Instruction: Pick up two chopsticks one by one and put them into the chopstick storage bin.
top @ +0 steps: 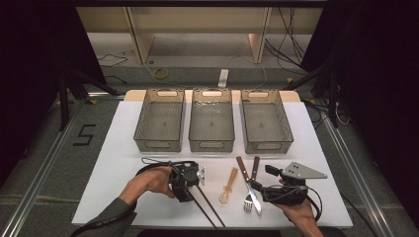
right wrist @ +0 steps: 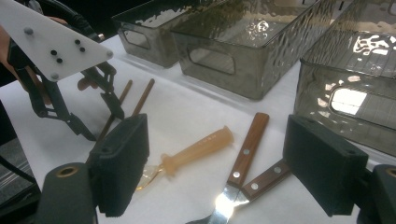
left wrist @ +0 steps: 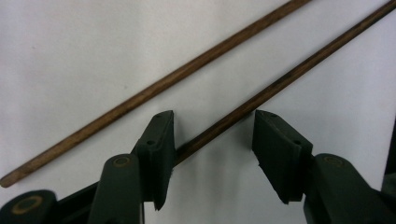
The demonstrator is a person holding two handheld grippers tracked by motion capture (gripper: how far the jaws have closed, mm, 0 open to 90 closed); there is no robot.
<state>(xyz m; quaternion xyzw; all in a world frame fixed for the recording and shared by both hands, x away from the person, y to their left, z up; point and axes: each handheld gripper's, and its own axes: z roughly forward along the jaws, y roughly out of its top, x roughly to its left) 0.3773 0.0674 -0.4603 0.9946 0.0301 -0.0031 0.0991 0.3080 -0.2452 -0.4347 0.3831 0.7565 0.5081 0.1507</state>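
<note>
While the pair of chopsticks [top: 205, 205] lies slanted on the white table [top: 118, 163] in front of the person, the left gripper [left wrist: 212, 135] stands over it with its jaws apart, one stick running between them and the other lying just outside. The left pad appears to touch the stick; no grip has formed. Closing now would likely catch a single stick and leave its mate behind, or roll the thin round wood out sideways. The right gripper [right wrist: 215, 158] waits with jaws wide over the knife [top: 249, 185], fork [top: 251, 190] and whisk [top: 228, 186]. Beyond stand three clear bins [top: 211, 126]; past the table's far edge are a grey floor, cables and wooden furniture legs.
</note>
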